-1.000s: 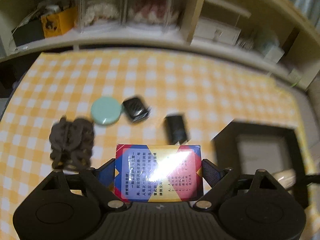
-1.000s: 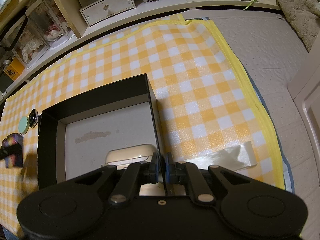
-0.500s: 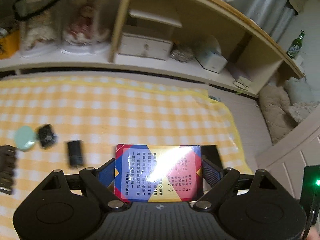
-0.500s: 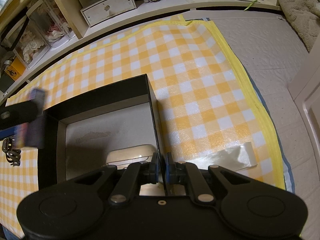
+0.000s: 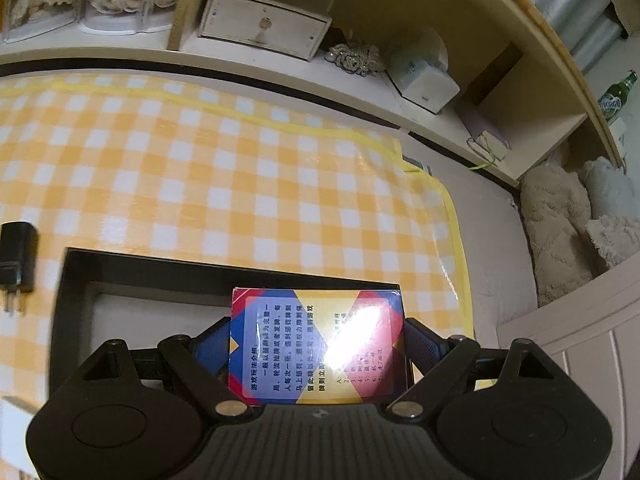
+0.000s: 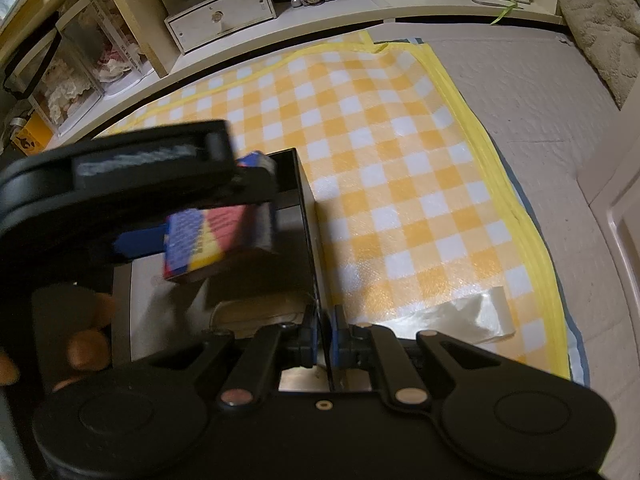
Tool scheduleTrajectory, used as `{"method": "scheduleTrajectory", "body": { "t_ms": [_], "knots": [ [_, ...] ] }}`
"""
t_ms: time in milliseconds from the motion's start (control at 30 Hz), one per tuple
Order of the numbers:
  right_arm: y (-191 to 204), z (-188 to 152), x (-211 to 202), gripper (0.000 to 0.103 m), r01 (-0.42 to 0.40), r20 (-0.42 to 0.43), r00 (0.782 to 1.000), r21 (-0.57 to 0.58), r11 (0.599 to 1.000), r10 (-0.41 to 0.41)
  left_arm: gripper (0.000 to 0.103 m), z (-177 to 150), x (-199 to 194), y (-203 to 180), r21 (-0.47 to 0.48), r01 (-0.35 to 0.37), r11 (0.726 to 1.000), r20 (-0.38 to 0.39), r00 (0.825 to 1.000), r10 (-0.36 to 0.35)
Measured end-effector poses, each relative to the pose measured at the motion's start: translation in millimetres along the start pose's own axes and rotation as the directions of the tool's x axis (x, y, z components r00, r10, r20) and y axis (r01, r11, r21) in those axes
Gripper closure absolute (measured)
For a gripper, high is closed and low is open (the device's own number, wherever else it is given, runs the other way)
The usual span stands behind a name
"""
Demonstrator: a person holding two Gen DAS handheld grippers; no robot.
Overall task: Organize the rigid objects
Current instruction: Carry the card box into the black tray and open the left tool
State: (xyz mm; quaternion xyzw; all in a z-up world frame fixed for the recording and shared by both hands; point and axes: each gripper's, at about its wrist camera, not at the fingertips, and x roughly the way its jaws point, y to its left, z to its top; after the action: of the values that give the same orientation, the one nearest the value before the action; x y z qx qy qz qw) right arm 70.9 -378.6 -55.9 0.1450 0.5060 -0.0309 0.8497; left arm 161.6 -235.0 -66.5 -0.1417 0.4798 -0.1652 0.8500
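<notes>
— Card box [image 5: 316, 344], red, blue and yellow with printed text, sits crosswise between the pads of the left gripper [image 5: 318, 346]; jaws stand wide and both blue pads press its short ends; that is a firm hold.

— And where is it hanging?

— Over the black tray [image 5: 76, 276], above the pale floor inside the walls; from the right wrist view the card box [image 6: 208, 240] is tilted, blurred, clear of the bottom; the left gripper [image 6: 224, 216] reaches in from the left side, and fingers of the person's hand [image 6: 86, 348] show at the lower left edge.

— Right side?

— Right gripper [image 6: 322, 338] is pinched tight on the tray's right wall [image 6: 306, 220]; one pad inside, one outside, hardly any gap; the wall runs straight up between them.

— Anything already in there?

— Cream-coloured case [image 6: 256, 312] lies at the near end of the tray, just beside that gripped wall; partly hidden by the gripper body, so I cannot tell its full shape.

— Outside the tray?

— Black charger plug [image 5: 16, 258] lies on the yellow checked cloth [image 5: 240, 168], just left of the tray, prongs pointing toward us; a clear plastic wrapper [image 6: 460, 320] lies on the cloth to the right of the tray, near the yellow hem; shelves [image 5: 280, 60] run along the far side.
</notes>
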Motion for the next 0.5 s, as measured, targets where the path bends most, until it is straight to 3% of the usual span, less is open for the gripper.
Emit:
{"method": "scheduleTrajectory", "body": {
  "t_ms": [133, 267, 500],
  "knots": [
    [0.7, 0.4, 1.0, 0.096, 0.003, -0.001, 1.000, -0.005, 1.000, -0.003, 0.013, -4.6, 15.0, 0.1, -0.025, 0.029, 0.999, -0.025, 0.999, -0.030],
    [0.1, 0.6, 1.6, 0.096, -0.001, -0.001, 1.000, -0.007, 1.000, 0.001, 0.004, -6.5, 20.7, 9.5, -0.081, 0.035, 0.996, -0.038, 0.999, -0.038],
    [0.7, 1.5, 2.8, 0.096, 0.002, -0.003, 1.000, -0.010, 1.000, -0.002, 0.004, -2.6, 7.8, 15.0, -0.032, 0.053, 0.998, -0.030, 0.998, -0.054]
  ]
}}
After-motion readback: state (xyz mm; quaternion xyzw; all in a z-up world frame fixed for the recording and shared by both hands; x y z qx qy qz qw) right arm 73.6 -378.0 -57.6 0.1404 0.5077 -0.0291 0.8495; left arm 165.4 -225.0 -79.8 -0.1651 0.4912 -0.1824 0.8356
